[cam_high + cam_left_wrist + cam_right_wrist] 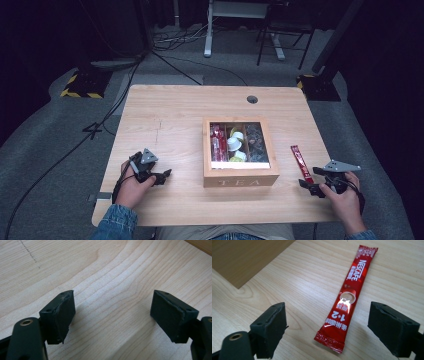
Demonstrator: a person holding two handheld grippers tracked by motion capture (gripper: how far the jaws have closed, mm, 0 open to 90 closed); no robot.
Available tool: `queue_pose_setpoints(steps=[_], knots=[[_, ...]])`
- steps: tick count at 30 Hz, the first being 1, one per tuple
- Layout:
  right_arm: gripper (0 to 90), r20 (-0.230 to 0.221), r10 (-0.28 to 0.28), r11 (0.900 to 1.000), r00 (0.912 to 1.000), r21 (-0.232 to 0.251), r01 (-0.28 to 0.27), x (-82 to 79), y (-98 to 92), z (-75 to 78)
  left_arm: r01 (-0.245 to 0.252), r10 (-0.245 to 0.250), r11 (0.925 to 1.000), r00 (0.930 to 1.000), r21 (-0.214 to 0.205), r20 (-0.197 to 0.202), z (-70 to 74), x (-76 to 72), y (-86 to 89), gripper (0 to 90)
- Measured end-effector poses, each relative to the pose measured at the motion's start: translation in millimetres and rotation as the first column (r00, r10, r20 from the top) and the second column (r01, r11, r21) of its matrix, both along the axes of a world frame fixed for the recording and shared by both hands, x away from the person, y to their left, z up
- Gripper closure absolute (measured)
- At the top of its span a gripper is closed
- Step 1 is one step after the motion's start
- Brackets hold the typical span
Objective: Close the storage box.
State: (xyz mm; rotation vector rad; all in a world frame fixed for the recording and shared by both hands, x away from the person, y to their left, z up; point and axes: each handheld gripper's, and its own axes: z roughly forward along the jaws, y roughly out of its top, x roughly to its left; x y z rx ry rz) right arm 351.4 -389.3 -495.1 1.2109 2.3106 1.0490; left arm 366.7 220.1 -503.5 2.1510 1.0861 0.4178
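Observation:
A red Nescafe coffee stick (301,163) lies flat on the wooden table (170,120), just right of the wooden tea box (240,179). My right gripper (306,185) is open at the stick's near end; in the right gripper view the stick (347,297) runs away between the two spread jaws, untouched. My left gripper (165,175) rests low over the table left of the box, open, with bare wood between its fingers (61,315). The box has a clear lid and holds red sticks, small white cups and dark packets in three compartments.
The tea box corner (244,257) stands close on the left in the right gripper view. A round cable hole (252,99) sits near the table's far edge. Stands and cables lie on the floor beyond the table.

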Motion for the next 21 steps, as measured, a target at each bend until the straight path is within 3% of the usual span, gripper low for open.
queue_pose_setpoints(steps=[2, 6, 9, 16, 21], knots=[[15.1, -0.017, -0.008, 1.0, 0.9998, 0.0, 0.008, -1.2, 0.5, -4.4, 0.0, 0.0, 1.0, 1.0, 0.0, 0.001, 0.0, 0.3, -0.2, 20.4], [15.0, -0.001, -0.027, 0.9996, 0.9996, 0.006, 0.027, -3.7, 1.4, -7.2, 0.002, -0.002, 1.0, 1.0, 0.001, -0.002, 0.1, 1.2, -0.6, 20.0], [14.3, 0.027, -0.009, 0.9989, 0.9996, -0.045, 0.011, -4.2, 4.0, -8.6, 0.003, -0.003, 1.0, 1.0, 0.001, -0.001, 0.1, 1.2, -0.6, 19.9], [14.3, 0.027, -0.013, 0.9989, 0.9995, -0.045, 0.014, -4.6, 4.1, -8.6, 0.001, -0.001, 1.0, 1.0, 0.002, -0.001, 0.1, 1.2, -0.8, 19.9], [14.3, 0.027, -0.013, 0.9989, 0.9996, -0.044, 0.014, -4.5, 4.0, -8.6, -0.028, 0.028, 0.9996, 0.9996, 0.007, -0.004, -0.1, 0.8, -2.8, 17.4]])
